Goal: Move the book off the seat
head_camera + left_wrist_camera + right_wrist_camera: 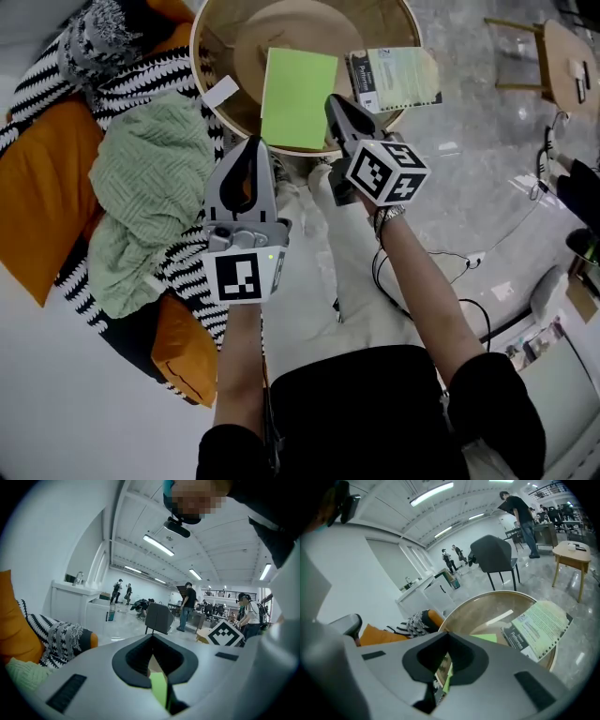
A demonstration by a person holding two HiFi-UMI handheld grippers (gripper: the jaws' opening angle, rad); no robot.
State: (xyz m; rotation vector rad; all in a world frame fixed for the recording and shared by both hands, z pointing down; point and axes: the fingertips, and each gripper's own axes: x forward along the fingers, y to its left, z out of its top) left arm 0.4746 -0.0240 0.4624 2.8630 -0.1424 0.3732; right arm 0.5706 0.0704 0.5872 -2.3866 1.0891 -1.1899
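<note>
Where the couch fills the far left, an orange cushion [42,197] lies beside a blk/white striped throw [141,80], w/ a green knit blanket [150,187] heaped on the throw. Just right of that is the seat [214,42], a round wooden tub shape w/ a raised rim. It holds three things: a white card [222,92] against the left wall, the green book [298,94] lying flat near the middle, and a spiral-bound notebook [394,80] at the right, its outer half sticking out past the rim. So the book is on the seat, resting inside the rim.

The left gripper [251,148] hovers at the seat's near rim, tips by the book's lower-left corner. Its jaws are drawn together w/ only a thin slit btwn them; a sliver of green shows thru it in the left gripper view.

The right gripper [337,105] reaches over the near rim, tips at the book's right edge, btwn book and notebook. Its jaws are likewise pressed close, w/ green and a patterned bit visible thru the slit. Can't tell if either tip touches the book.

Far right, a small wooden table [562,61] stands on the grey floor, and cables [441,258] trail near the person's right arm.
</note>
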